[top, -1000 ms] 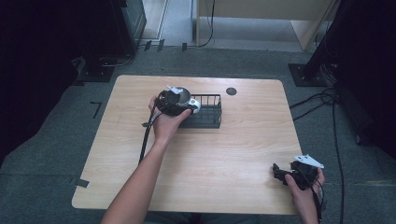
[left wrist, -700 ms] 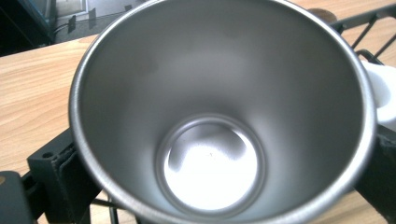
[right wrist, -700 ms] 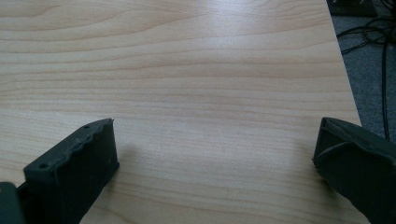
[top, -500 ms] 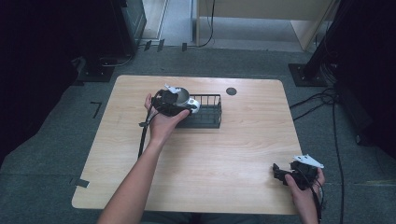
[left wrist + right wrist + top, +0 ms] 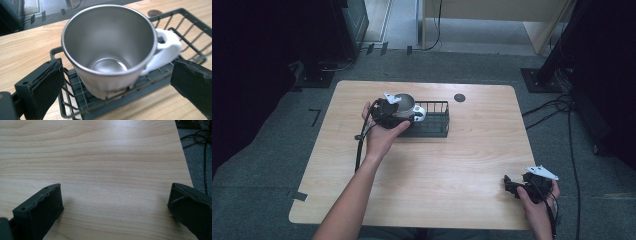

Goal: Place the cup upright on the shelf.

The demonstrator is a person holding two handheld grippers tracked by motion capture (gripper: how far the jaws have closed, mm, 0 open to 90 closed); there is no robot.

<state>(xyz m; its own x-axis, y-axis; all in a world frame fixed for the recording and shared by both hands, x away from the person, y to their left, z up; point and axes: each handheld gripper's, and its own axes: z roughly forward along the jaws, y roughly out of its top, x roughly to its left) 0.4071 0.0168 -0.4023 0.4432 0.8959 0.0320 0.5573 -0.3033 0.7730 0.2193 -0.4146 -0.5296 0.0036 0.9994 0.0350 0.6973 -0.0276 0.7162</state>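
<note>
Left hand-held gripper (image 5: 115, 82) gapes around steel mug (image 5: 110, 50) in wire basket (image 5: 192, 30); right hand-held gripper (image 5: 115, 207) parked open, counter's (image 5: 472, 165) 5 o'clock corner.

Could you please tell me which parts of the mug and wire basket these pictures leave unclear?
- High view: the left gripper and hand cover most of the mug.
- Left gripper view: the basket runs off the right edge.
- Left gripper view: the mug's own body hides its base, so how it rests on the basket is unclear.
</note>
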